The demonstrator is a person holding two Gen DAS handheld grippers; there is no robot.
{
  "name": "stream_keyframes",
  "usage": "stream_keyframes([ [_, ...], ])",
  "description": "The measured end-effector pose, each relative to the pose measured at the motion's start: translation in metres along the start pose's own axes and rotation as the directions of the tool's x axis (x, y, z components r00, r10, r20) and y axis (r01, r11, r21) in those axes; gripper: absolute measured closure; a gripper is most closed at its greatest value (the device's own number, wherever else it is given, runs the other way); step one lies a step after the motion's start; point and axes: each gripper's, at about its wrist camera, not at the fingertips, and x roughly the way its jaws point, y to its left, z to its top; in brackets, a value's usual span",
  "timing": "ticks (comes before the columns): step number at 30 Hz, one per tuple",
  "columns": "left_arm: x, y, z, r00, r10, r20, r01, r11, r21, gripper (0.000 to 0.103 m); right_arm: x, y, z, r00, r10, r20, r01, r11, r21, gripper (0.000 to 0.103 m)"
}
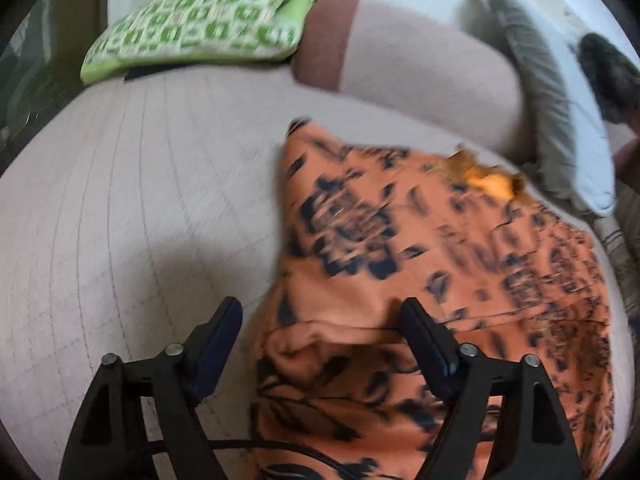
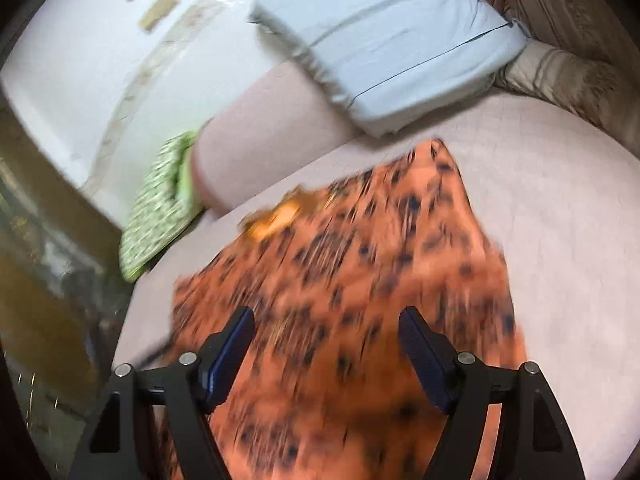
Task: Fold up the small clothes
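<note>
A home bedroom: a bed with a pale pink sheet (image 1: pixel 120 200), a green patterned pillow (image 1: pixel 200 20), a light blue pillow (image 2: pixel 384 40) and a white wall (image 2: pixel 80 60) behind.

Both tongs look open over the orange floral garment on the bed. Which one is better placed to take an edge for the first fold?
Left, probably. The left tongs straddle the orange garment's near side edge. The right tongs hang over mid-cloth, no edge between them.
</note>
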Motion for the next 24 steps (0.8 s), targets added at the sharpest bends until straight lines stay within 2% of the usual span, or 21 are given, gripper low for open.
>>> stream_keyframes([
  [2,0.007,0.006,-0.001,0.999,0.034,0.004,-0.034,0.999,0.003,0.036,0.035,-0.006,0.02,0.996,-0.065,-0.056,0.065,0.998,0.008,0.028],
  [4,0.009,0.009,-0.001,1.0,0.022,0.008,-0.022,1.0,-0.013,0.039,0.064,-0.011,0.028,0.986,-0.123,-0.112,0.124,0.992,0.006,0.049],
  [5,0.009,0.009,-0.001,1.0,0.024,0.012,-0.024,1.0,-0.016,0.046,0.077,-0.012,0.029,0.977,-0.153,-0.15,0.152,0.988,-0.013,0.054],
  [6,0.008,0.01,0.0,1.0,0.027,0.015,-0.027,1.0,-0.01,0.053,0.089,-0.015,0.027,0.963,-0.187,-0.194,0.187,0.982,-0.019,0.077],
  [7,0.008,0.011,0.001,1.0,0.025,0.017,-0.025,1.0,-0.008,0.065,0.098,-0.015,0.024,0.955,-0.193,-0.224,0.194,0.981,-0.019,0.081],
  [9,0.009,0.015,0.002,1.0,0.003,0.015,-0.002,0.999,-0.032,0.071,0.093,-0.003,0.024,0.959,-0.211,-0.192,0.2,0.977,-0.075,0.088],
  [10,0.007,0.016,0.003,1.0,0.001,0.02,0.0,0.999,-0.04,0.075,0.08,0.01,0.027,0.969,-0.205,-0.137,0.193,0.976,-0.099,0.09],
  [11,0.005,0.016,0.005,1.0,0.002,0.021,-0.001,0.999,-0.039,0.075,0.062,0.024,0.03,0.978,-0.199,-0.067,0.189,0.973,-0.13,0.09],
  [13,0.006,0.014,0.004,1.0,0.011,0.022,-0.01,1.0,-0.03,0.075,0.04,0.037,0.028,0.979,-0.202,0.006,0.2,0.966,-0.165,0.09],
  [14,0.008,0.014,0.004,1.0,0.016,0.021,-0.016,1.0,-0.025,0.075,0.039,0.035,0.023,0.976,-0.217,-0.002,0.214,0.963,-0.162,0.09],
  [15,0.009,0.014,0.004,1.0,0.018,0.02,-0.017,0.999,-0.027,0.075,0.057,0.023,0.011,0.957,-0.281,-0.075,0.265,0.949,-0.173,0.089],
  [16,0.009,0.015,0.005,1.0,0.019,0.019,-0.018,0.999,-0.029,0.073,0.074,0.013,0.002,0.936,-0.324,-0.14,0.297,0.937,-0.182,0.083],
  [17,0.01,0.015,0.005,1.0,0.015,0.021,-0.015,0.999,-0.031,0.071,0.088,0.001,-0.009,0.918,-0.344,-0.199,0.31,0.933,-0.18,0.08],
  [18,0.01,0.014,0.005,1.0,0.01,0.021,-0.009,0.999,-0.032,0.069,0.082,-0.001,-0.013,0.94,-0.314,-0.132,0.289,0.94,-0.181,0.077],
  [20,0.008,0.017,0.005,0.999,0.01,0.03,-0.009,0.999,-0.045,0.061,0.069,0.0,-0.009,0.948,-0.303,-0.094,0.287,0.946,-0.15,0.058],
  [21,0.007,0.017,0.005,0.999,0.011,0.031,-0.01,0.999,-0.049,0.061,0.061,0.001,-0.007,0.953,-0.294,-0.071,0.284,0.951,-0.123,0.036],
  [22,0.004,0.017,0.006,0.999,0.02,0.038,-0.018,0.998,-0.052,0.061,0.051,0.005,-0.004,0.954,-0.298,-0.031,0.292,0.949,-0.117,0.034],
  [24,-0.016,0.019,0.007,0.995,0.019,0.101,-0.013,0.998,-0.06,0.061,0.036,0.016,-0.002,0.958,-0.285,0.021,0.285,0.948,-0.144,0.034],
])
